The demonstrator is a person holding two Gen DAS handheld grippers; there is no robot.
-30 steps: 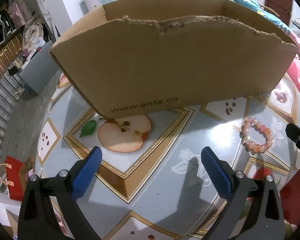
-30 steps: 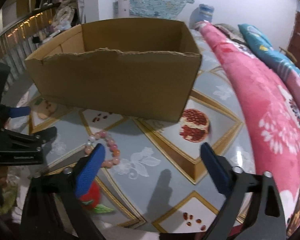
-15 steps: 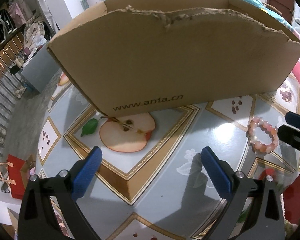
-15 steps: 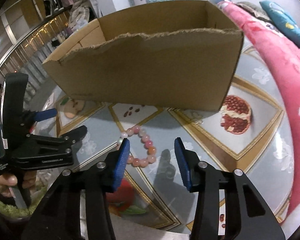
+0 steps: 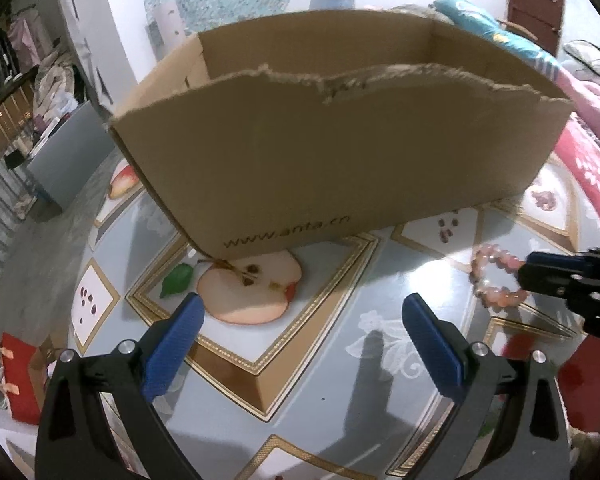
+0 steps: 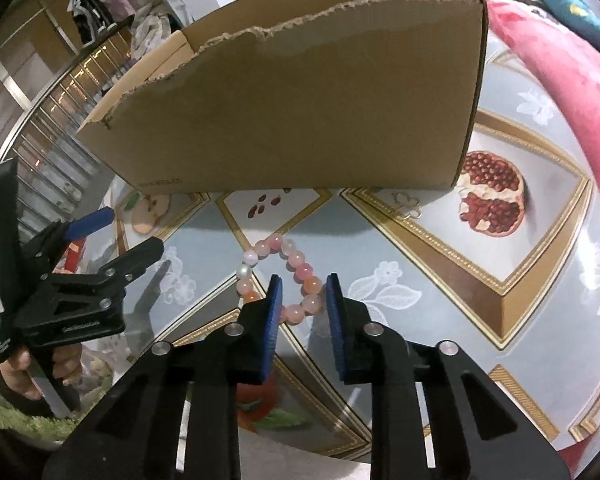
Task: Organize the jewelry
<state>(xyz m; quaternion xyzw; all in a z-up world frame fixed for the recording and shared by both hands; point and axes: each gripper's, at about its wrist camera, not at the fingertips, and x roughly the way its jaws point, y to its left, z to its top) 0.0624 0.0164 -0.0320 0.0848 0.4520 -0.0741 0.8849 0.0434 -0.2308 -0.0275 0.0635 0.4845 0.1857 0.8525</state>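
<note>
A bracelet of pink and orange beads (image 6: 300,270) lies flat on the fruit-patterned table (image 6: 420,300) in front of an open cardboard box (image 6: 300,100). My right gripper (image 6: 302,300) points down at the bracelet and its jaws are closing. The near right stretch of beads sits between the blue pads, which do not visibly press on it. In the left wrist view the bracelet (image 5: 478,276) shows at the right with the right gripper (image 5: 528,268) over it. My left gripper (image 5: 300,320) hangs open and empty over the table before the box (image 5: 340,160).
A pink floral blanket (image 6: 560,80) runs along the table's right side. A small pale clover-shaped piece (image 6: 410,204) lies at the foot of the box. A hand (image 6: 20,372) holds the left gripper (image 6: 128,232) at the left. A red bag (image 5: 16,384) sits on the floor.
The right gripper's jaws have narrowed from wide apart to a small gap. It has tipped and come in over the bracelet's near side. The left gripper has stayed about where it was.
</note>
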